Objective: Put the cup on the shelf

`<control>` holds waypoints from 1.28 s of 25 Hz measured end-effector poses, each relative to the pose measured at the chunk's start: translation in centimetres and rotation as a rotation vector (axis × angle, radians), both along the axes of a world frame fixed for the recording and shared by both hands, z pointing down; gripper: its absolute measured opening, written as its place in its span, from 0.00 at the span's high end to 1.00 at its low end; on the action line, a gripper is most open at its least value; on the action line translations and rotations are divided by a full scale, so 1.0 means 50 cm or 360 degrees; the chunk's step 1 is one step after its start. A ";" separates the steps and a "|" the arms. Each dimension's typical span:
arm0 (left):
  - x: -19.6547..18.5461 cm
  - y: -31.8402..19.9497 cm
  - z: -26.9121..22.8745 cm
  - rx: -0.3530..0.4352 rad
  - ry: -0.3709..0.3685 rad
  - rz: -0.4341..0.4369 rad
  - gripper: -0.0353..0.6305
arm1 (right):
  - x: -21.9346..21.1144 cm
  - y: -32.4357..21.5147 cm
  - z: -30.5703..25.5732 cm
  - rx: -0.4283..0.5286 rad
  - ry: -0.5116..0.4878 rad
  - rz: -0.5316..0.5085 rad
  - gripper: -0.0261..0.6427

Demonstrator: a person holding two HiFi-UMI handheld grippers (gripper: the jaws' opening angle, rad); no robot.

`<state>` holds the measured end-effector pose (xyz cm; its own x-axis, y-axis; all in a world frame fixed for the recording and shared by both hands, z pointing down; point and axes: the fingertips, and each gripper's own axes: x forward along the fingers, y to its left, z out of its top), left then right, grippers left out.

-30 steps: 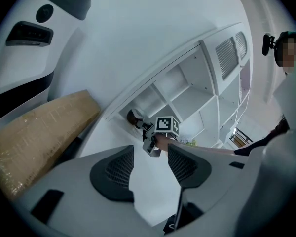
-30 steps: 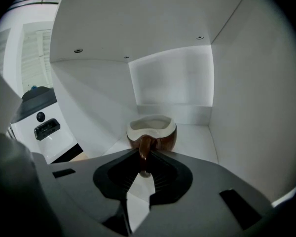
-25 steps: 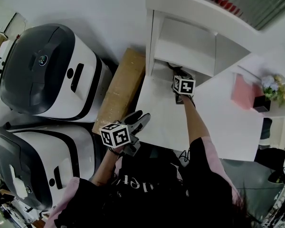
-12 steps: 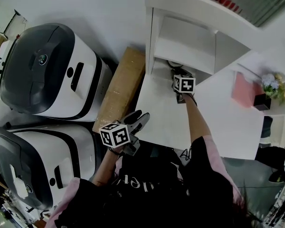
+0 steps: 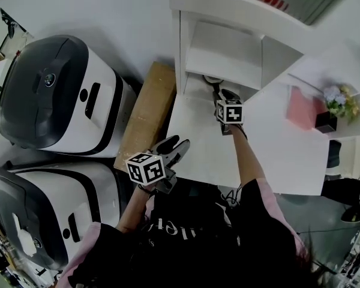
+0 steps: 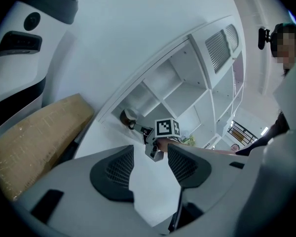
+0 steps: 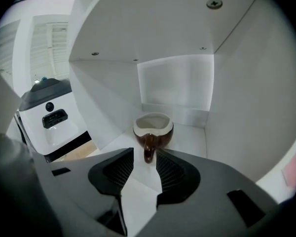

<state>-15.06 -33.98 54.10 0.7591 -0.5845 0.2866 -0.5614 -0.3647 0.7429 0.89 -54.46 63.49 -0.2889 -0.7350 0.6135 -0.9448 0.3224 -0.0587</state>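
Note:
A brown cup [image 7: 153, 130] with a cream inside stands upright on the floor of the white shelf's [image 5: 228, 47] lowest compartment, its handle towards me. My right gripper [image 7: 144, 157] reaches into that compartment and its jaws are opening. The cup's handle sits between the jaw tips with a gap on each side. From the head view the cup [image 5: 213, 80] shows just past the right gripper [image 5: 219, 92]. My left gripper [image 5: 174, 146] hangs open and holds nothing, off the table's near left corner. In the left gripper view [image 6: 150, 154] the cup [image 6: 127, 116] is far ahead.
Two large white and dark grey machines [image 5: 54, 95] [image 5: 48, 203] stand at the left. A cardboard box [image 5: 145, 110] lies between them and the white table [image 5: 270, 155]. A pink box [image 5: 301, 110] and a small flower pot [image 5: 330, 104] are at the right.
The right gripper's jaws have spread apart and let go of the cup's handle. The cup stays on the compartment floor. The left gripper has barely moved.

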 end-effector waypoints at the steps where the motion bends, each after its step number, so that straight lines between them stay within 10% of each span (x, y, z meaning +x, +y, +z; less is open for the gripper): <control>1: 0.005 -0.001 -0.004 0.0011 0.0003 0.0007 0.61 | 0.003 0.009 -0.008 0.0015 0.0016 -0.0016 0.71; 32: 0.230 0.078 -0.170 0.0498 -0.0003 0.0362 0.65 | 0.118 0.492 -0.370 0.0520 -0.0236 0.0215 0.80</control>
<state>-3.57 -30.09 45.59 0.8791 -0.4604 0.1228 -0.4412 -0.6889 0.5751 6.79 -29.87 45.00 -0.2443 -0.9223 0.2993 -0.9689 0.2200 -0.1130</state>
